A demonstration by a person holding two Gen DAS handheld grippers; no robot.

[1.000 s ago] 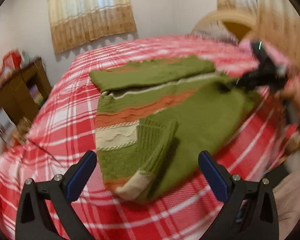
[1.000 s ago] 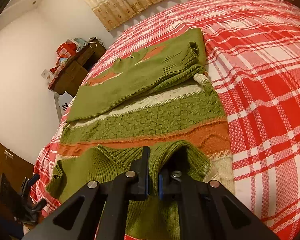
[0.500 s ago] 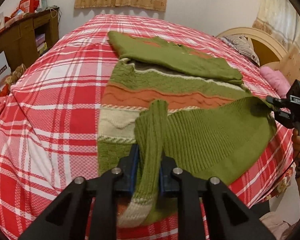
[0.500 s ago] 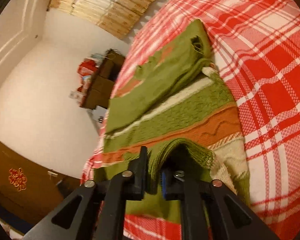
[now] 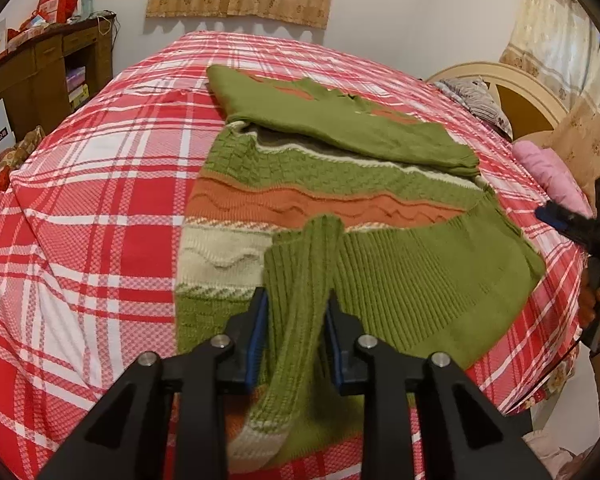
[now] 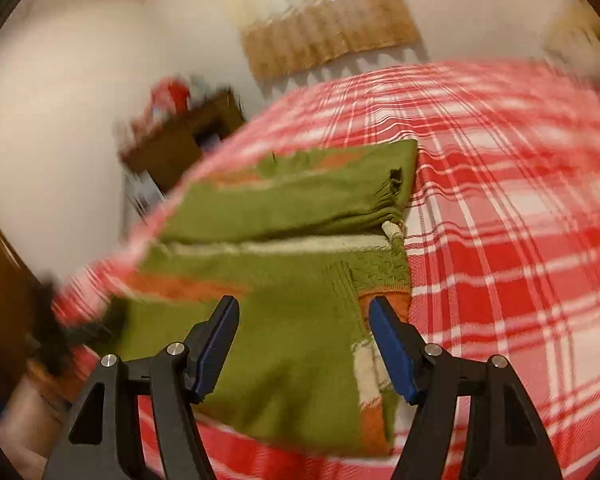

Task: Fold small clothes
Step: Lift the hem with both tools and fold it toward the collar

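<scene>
Sweaters counted: one, a green knit sweater [image 5: 332, 184] with orange and cream bands, laid flat on the red plaid bed [image 5: 100, 184], centre of both frames.
Sleeves counted: two; one is folded across the upper part of the sweater, the other sleeve [image 5: 300, 280] runs down toward the bottom of the left wrist frame.
Claws counted: two.
Left claw [image 5: 294, 336]: clenched on the near sleeve, ribbed knit pressed between the blue pads; the grip has loosened a little in the last half second.
Right claw [image 6: 302, 344]: released; jaws have just been opening, spread above the sweater's green panel, nothing pinched.
Change noted: half a second ago a sweater fold was held by the right claw; that fold is now let go.
Right wrist frame: blurred.
</scene>
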